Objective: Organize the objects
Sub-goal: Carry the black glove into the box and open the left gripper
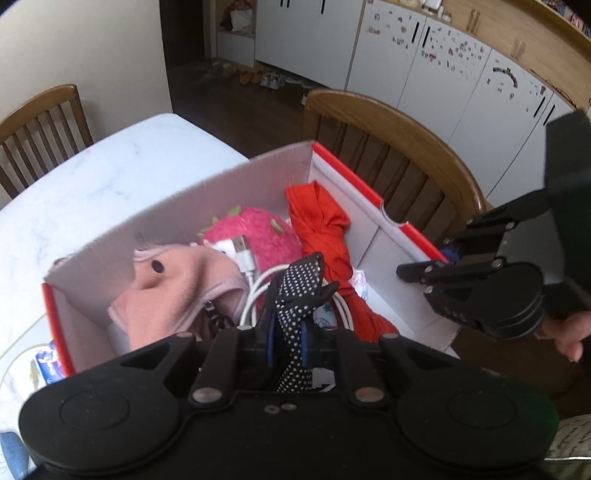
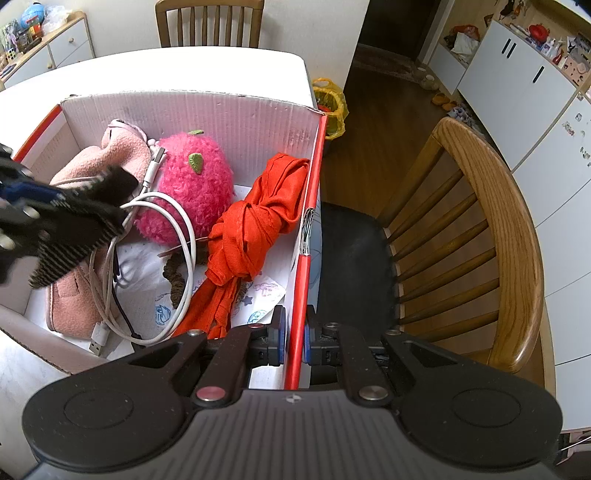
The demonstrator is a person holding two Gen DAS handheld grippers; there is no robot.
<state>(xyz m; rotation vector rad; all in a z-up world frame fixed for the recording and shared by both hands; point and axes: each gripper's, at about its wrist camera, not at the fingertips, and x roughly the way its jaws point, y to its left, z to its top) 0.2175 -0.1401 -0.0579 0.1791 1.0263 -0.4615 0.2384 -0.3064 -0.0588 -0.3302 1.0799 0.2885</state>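
My left gripper [image 1: 288,343] is shut on a black polka-dot cloth [image 1: 297,288] and holds it over the open red-edged cardboard box [image 1: 229,184]. The cloth and gripper show blurred at the left of the right wrist view [image 2: 74,218]. My right gripper [image 2: 293,336] is shut on the box's right wall [image 2: 301,288]; it also shows in the left wrist view [image 1: 428,271]. Inside the box lie a pink plush strawberry [image 2: 195,184], a pink fleece item [image 2: 107,155], a white USB cable [image 2: 177,229] and a knotted red cloth [image 2: 251,225].
The box stands on a white marble table [image 1: 92,177]. A wooden chair [image 2: 491,229] stands right beside the box. Another chair [image 2: 208,22] is at the table's far side. A yellow bag [image 2: 330,103] sits on the floor. White cabinets [image 1: 424,74] line the wall.
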